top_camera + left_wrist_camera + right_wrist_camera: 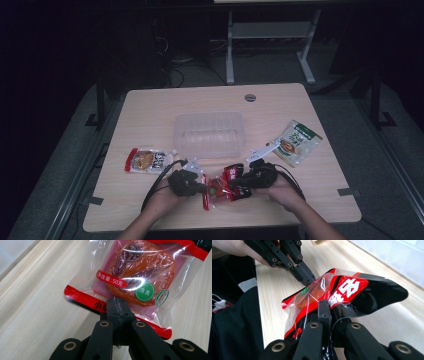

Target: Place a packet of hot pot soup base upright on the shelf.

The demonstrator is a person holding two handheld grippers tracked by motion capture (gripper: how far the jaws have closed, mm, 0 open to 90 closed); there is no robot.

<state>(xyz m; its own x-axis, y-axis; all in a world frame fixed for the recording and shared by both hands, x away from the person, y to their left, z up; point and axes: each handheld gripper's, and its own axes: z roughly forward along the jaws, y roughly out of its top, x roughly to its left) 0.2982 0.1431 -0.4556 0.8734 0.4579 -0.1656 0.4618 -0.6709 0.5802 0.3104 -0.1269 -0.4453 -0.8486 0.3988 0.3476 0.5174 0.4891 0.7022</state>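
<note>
A red and black snack packet (pixel 220 187) with a clear window showing an orange-brown piece lies near the table's front edge, held between both grippers. My left gripper (pixel 203 189) is shut on the packet's red sealed edge (pixel 82 298), its jaws pressed together over the film (pixel 116 302). My right gripper (pixel 236 187) is shut on the opposite end of the packet (pixel 352 290), jaws closed (pixel 323 305) over crumpled film. In the right gripper view the left gripper (pixel 308 277) pinches the far edge. The packet is lifted and bent on the right gripper's side.
A clear plastic container (pixel 209 134) stands in the middle of the wooden table (pixel 150 107). A green snack packet (pixel 297 142) lies at the right and a red and orange packet (pixel 146 160) at the left. A round cable hole (pixel 250 97) sits near the far edge.
</note>
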